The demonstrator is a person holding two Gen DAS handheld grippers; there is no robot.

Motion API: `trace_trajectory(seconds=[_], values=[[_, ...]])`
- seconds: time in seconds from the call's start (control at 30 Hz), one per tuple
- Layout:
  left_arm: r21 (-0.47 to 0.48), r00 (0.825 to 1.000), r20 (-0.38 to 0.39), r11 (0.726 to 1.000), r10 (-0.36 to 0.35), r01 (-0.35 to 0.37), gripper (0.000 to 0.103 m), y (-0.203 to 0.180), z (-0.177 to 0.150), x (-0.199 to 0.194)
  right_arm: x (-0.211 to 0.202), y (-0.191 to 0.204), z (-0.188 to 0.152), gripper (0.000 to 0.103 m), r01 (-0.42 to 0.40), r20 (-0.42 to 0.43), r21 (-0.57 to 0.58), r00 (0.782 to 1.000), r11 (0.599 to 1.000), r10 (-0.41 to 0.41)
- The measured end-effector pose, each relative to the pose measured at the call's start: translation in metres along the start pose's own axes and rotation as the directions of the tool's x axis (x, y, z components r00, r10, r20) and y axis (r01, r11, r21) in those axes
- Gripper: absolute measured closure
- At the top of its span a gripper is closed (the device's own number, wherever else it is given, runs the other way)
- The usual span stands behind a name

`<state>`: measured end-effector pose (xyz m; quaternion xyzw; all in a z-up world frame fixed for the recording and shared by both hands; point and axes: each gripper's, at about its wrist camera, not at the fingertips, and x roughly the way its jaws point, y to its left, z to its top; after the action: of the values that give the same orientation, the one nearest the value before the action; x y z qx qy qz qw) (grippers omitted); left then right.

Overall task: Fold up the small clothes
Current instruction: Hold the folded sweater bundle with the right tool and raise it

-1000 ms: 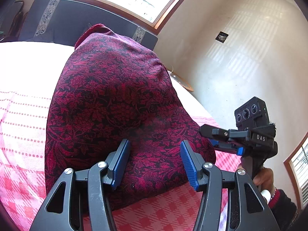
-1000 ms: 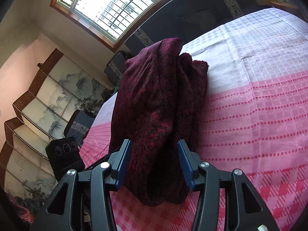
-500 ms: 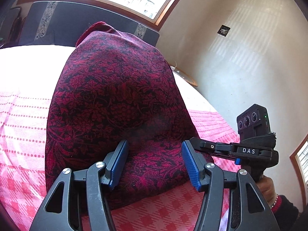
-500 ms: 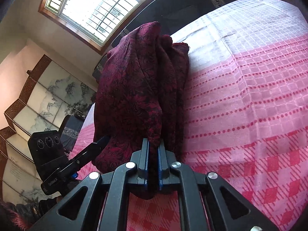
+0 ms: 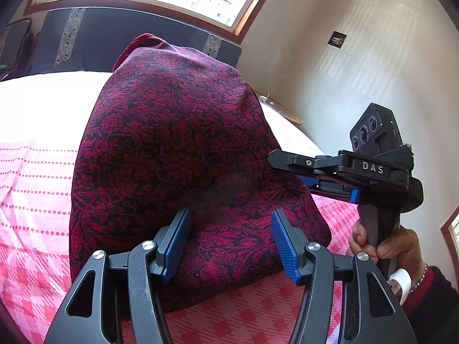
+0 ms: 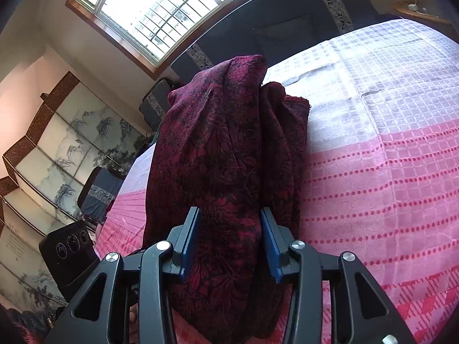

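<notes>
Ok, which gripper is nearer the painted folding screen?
Left. The left gripper sits on the garment's side toward the folding screen; the right gripper, jaws opening around the garment's end, is farther from it.

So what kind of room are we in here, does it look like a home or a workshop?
Most likely a bedroom at home. A dark red patterned cloth lies on a bed with a pink checked bedspread, a dark padded headboard stands under the window, and a painted folding screen lines one wall.

Black grippers (image 5: 229, 246) with ribbed blue jaws, silver screws, "DAS" marking; dark red-cuffed sleeve (image 5: 430, 292).
</notes>
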<state>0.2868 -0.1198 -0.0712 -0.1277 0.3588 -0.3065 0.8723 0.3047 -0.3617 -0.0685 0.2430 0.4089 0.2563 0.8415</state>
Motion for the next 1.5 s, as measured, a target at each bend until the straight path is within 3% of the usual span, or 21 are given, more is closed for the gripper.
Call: trace_trajectory(seconds=[0.03,0.07,0.13,0.37,0.83,1.07,1.23,1.37,1.5], values=[[0.0,1.0,-0.001,1.0,0.002,-0.002,0.044,0.0,0.001,0.0,0.004,0.0,0.001,0.079,0.017,-0.003,-0.005,1.0,1.0,-0.017],[0.001,1.0,-0.004,1.0,0.003,-0.003,0.044,-0.001,0.001,0.001,0.007,-0.001,0.0,0.086,0.033,-0.008,-0.002,0.999,0.999,-0.033],[0.004,1.0,-0.007,1.0,0.005,-0.005,0.044,-0.002,0.002,0.002,0.009,-0.005,-0.003,0.088,0.031,0.0,0.031,1.0,0.999,-0.031],[0.014,1.0,-0.013,1.0,0.02,-0.02,0.044,-0.008,0.003,0.004,0.012,-0.027,-0.016,0.089,-0.026,0.036,0.1,0.999,0.995,0.022],[0.052,0.997,-0.014,0.996,0.075,-0.074,0.044,-0.022,0.005,0.008,0.016,-0.024,-0.023,0.089,0.0,0.055,0.077,0.998,0.997,-0.005],[0.111,0.989,0.015,0.983,0.147,-0.148,0.044,-0.036,0.006,-0.008,0.018,-0.012,-0.028,0.089,0.057,0.065,0.028,0.996,0.998,-0.059],[0.061,0.985,0.093,0.986,0.148,-0.154,0.042,-0.014,0.038,-0.042,0.019,-0.008,-0.029,0.089,0.056,0.068,0.029,0.996,0.998,-0.058],[0.037,0.986,0.088,0.989,0.142,-0.146,0.042,0.019,0.073,-0.042,0.02,-0.007,-0.03,0.089,0.058,0.073,0.026,0.996,0.998,-0.06],[0.097,0.991,0.072,0.988,0.113,-0.12,0.042,0.035,0.11,-0.025,0.019,-0.009,-0.031,0.089,0.051,0.077,0.033,0.996,0.998,-0.053]])
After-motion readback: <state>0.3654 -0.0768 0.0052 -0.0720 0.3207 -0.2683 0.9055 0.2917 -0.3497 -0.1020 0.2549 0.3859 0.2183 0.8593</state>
